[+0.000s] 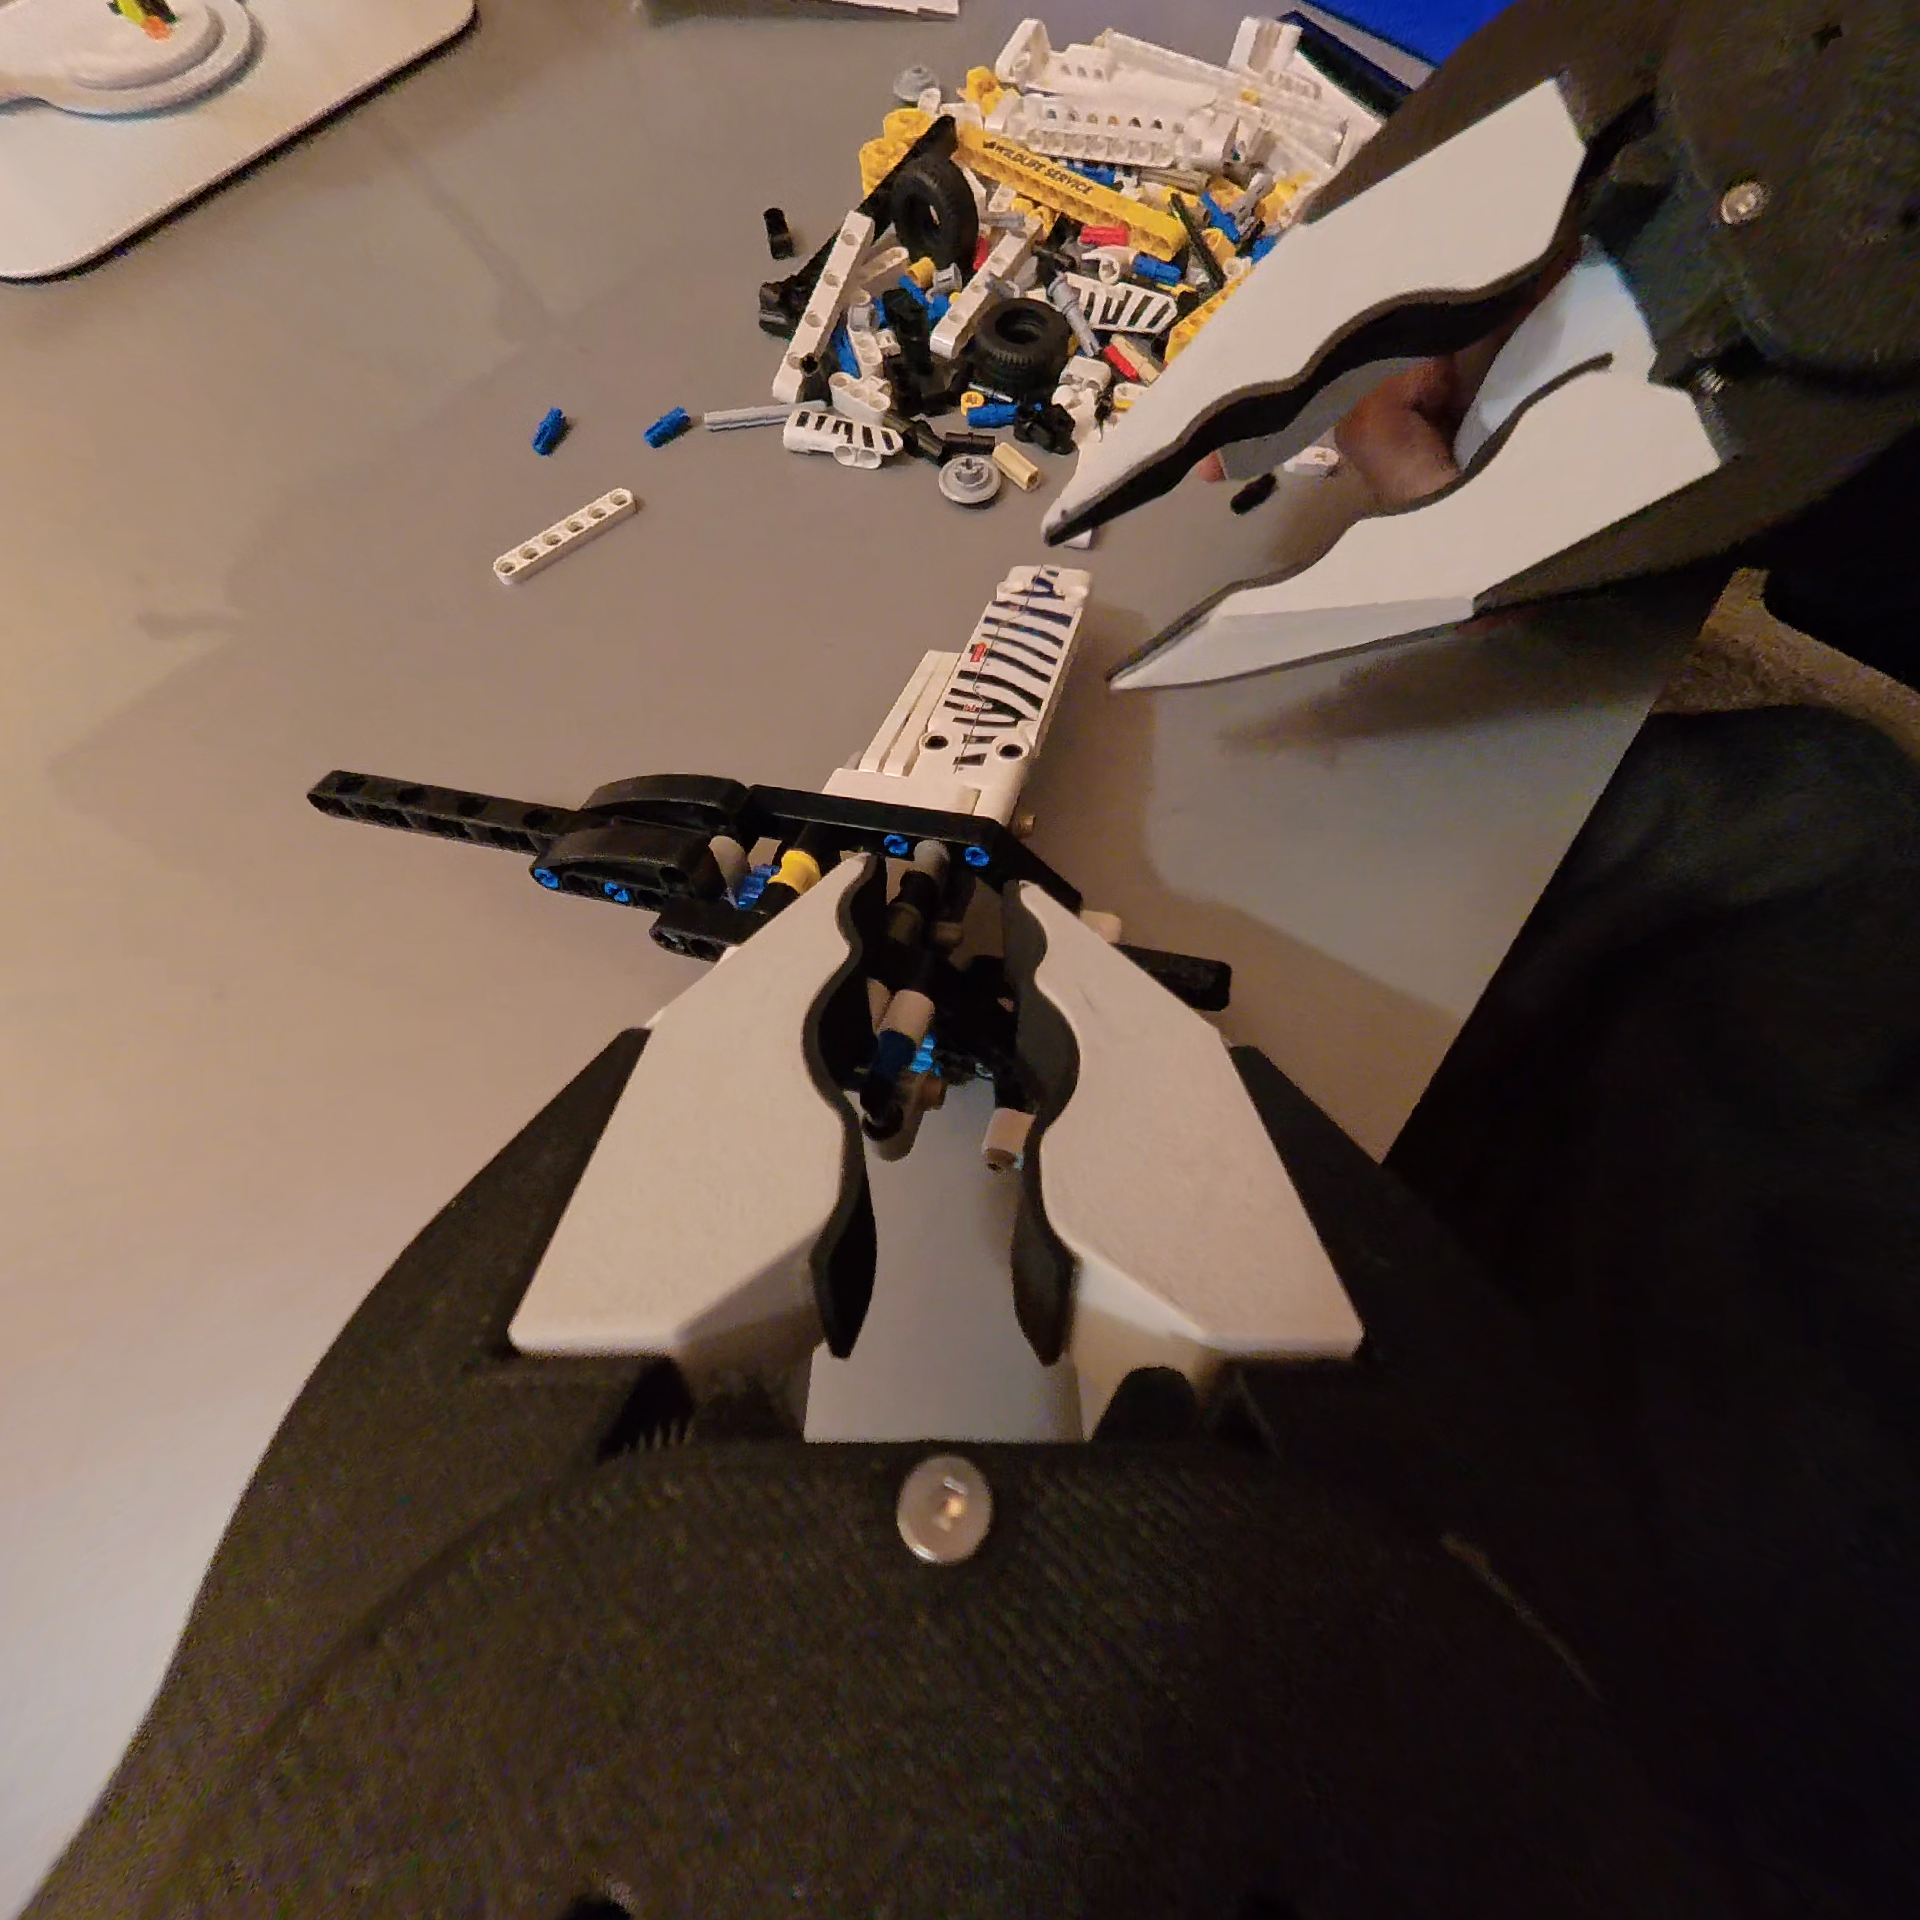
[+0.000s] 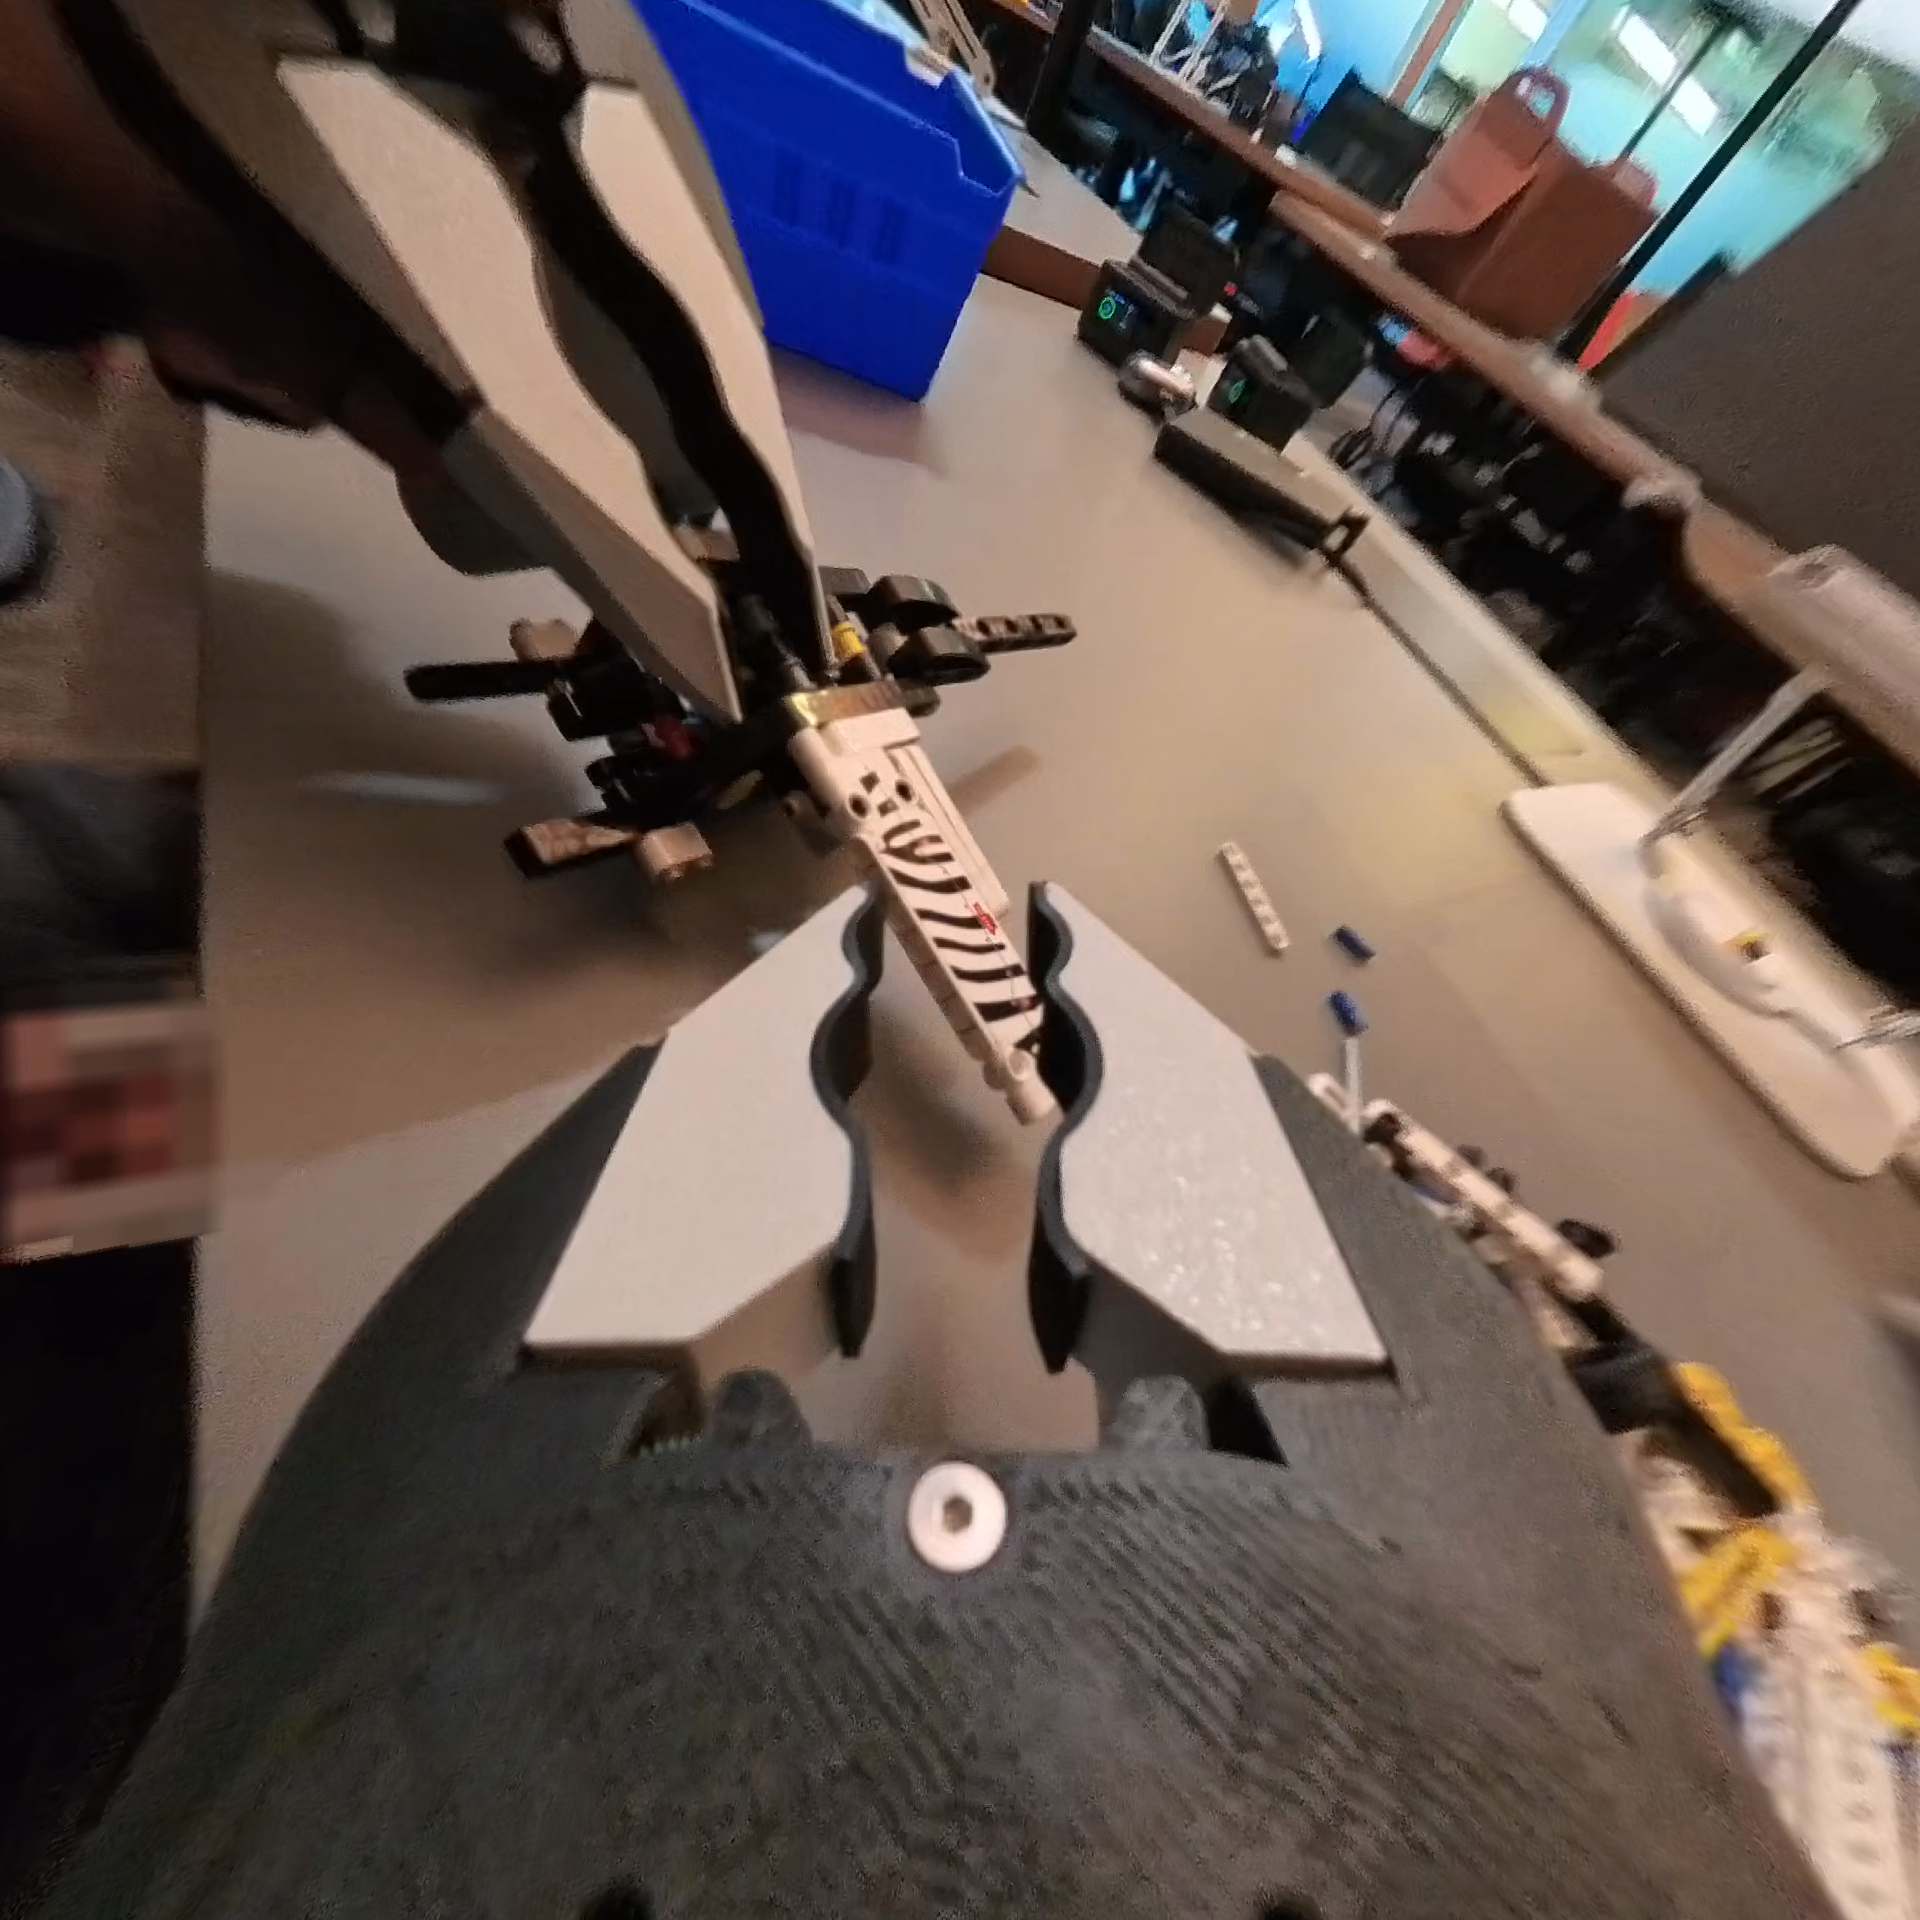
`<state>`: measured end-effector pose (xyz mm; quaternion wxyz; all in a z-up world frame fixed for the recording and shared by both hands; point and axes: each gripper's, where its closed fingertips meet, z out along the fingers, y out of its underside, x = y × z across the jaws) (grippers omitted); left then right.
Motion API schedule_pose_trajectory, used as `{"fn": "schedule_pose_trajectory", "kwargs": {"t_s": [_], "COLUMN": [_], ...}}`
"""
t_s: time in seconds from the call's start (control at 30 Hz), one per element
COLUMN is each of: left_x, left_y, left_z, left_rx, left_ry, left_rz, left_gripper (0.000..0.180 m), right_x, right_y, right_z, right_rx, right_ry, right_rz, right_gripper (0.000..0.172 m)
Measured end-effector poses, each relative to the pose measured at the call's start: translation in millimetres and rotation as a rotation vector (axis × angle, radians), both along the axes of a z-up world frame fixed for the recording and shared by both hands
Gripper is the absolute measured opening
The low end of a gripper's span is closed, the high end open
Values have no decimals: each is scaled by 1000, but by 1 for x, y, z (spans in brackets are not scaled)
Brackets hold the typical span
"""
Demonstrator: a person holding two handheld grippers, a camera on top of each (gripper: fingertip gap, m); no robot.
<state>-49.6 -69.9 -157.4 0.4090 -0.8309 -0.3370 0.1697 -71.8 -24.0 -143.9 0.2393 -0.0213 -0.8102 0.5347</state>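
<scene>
Setting: matte grey table (image 1: 312,644) in a blurred workroom.
Left gripper (image 1: 935,883): grey wedge fingers with wavy black pads, narrowed on the dark core of a brick model (image 1: 831,831); pad contact cannot be told.
Right gripper (image 2: 951,904): parted; the model's white zebra-striped panel (image 2: 956,935) lies slack between the fingers.
Model: black holed beams, blue pins, resting on the table.
Around: loose brick pile (image 1: 1039,260), white beam (image 1: 564,535), two blue pins (image 1: 549,429).
Container: blue bin (image 2: 862,197), contents unseen.
</scene>
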Motion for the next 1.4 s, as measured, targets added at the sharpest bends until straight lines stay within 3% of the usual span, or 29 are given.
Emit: {"fn": "schedule_pose_trajectory", "kwargs": {"t_s": [0.3,0.4,0.57,1.0,1.27,1.4], "left_x": [-5,-7,-12,-21,-19,-25], "left_y": [-1,0,3,6,5,-6], "left_z": [0,0,1,3,13,13], "left_rx": [5,-2,-23,-131,-90,-97], "left_ry": [-7,-2,19,67,46,38], "left_rz": [-7,-10,-19,-68,25,164], "left_gripper": [19,19,19,27,48,61], "right_x": [-6,-6,-8,-19,-19,-16], "right_y": [-19,-24,-28,-24,-26,-31], "right_z": [-13,-15,-19,-14,-11,-9], "right_rx": [289,327,336,305,306,308], "right_ry": [613,717,743,701,673,665], "right_rz": [31,48,53,2,-19,-42], "right_gripper": [21,18,7,5,5,5]}}
